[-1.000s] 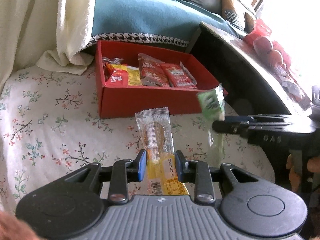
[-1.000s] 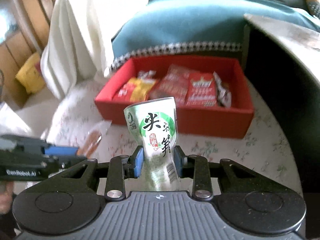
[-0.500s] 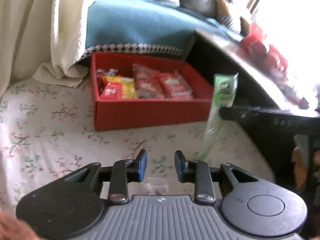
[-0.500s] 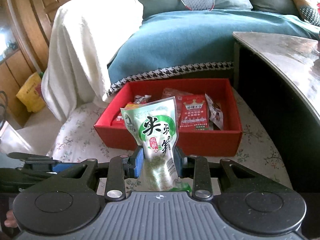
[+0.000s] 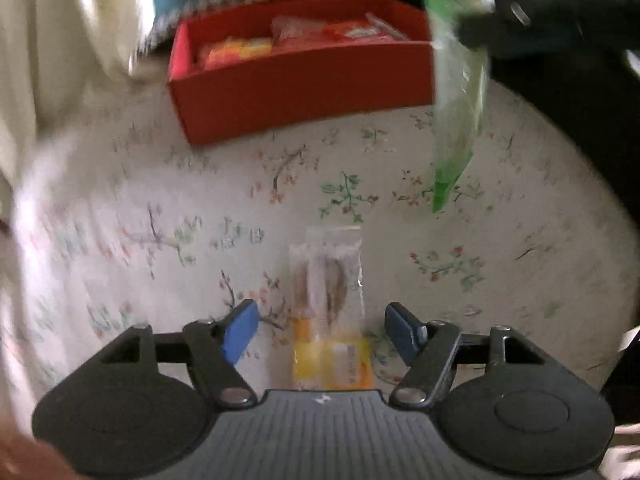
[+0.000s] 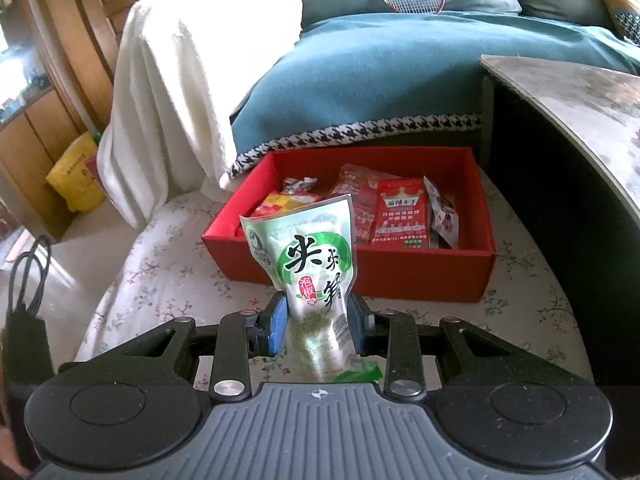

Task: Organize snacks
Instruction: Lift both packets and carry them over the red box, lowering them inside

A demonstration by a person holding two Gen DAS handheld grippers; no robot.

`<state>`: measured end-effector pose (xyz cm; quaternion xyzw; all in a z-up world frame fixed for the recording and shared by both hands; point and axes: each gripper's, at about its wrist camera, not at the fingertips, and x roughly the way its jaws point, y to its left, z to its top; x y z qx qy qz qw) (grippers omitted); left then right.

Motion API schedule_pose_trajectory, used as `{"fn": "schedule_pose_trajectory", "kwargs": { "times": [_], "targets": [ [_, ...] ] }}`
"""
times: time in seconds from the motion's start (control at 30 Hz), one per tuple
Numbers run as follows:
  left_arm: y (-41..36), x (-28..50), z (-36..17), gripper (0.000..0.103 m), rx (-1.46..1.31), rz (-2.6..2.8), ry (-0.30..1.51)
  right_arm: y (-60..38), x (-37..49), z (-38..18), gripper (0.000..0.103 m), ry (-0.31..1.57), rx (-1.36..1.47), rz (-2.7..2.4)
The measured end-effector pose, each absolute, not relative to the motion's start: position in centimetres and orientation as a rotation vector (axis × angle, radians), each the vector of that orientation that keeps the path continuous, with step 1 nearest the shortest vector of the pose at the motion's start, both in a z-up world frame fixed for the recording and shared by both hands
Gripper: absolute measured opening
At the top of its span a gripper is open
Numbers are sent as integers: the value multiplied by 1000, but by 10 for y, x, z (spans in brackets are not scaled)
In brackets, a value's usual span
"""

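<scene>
Red cardboard box (image 6: 420, 276) is sitting on the floral cloth (image 5: 500, 248) before a teal sofa, holding several snack packets – blurred, so uncountable. Left gripper (image 5: 320, 330) jaws have just been opening, standing apart around one clear-and-yellow biscuit packet (image 5: 330, 300) lying flat – untouched. Right gripper (image 6: 318, 320) is clamping one green pouch (image 6: 308, 264) upright, near the box.

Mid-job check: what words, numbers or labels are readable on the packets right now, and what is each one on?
"尖" and "笋" in large black characters: green pouch clamped in the right gripper.
"泡椒" in a red seal: same pouch.
Faint date starting "2026/01/": pouch's top edge; the rest is unreadable.
Red packet in the red box: yellow and white print, too small to read.
Clear-and-yellow packet between the open left gripper's fingers: blurred, unreadable.
</scene>
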<state>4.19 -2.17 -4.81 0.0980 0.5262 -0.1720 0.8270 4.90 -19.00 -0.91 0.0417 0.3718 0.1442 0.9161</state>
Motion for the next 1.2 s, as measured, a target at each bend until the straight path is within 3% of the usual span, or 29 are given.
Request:
{"fn": "schedule_pose_trajectory", "kwargs": {
  "times": [0.03, 0.07, 0.2, 0.57, 1.2],
  "targets": [
    [-24, 40, -45, 35, 201, -373, 1112, -191, 48, -8, 39, 763, 86, 299],
    [-23, 40, -42, 26, 183, -369, 1104, -191, 47, -8, 39, 762, 88, 303],
    [-7, 44, -35, 16, 90, -345, 1100, -193, 46, -5, 39, 754, 95, 307],
    [10, 67, 9, 15, -90, -326, 943, -197, 50, 7, 39, 696, 120, 285],
    [4, 103, 52, 15, -117, -288, 757, -198, 66, 29, 39, 606, 138, 281]
  ]
}}
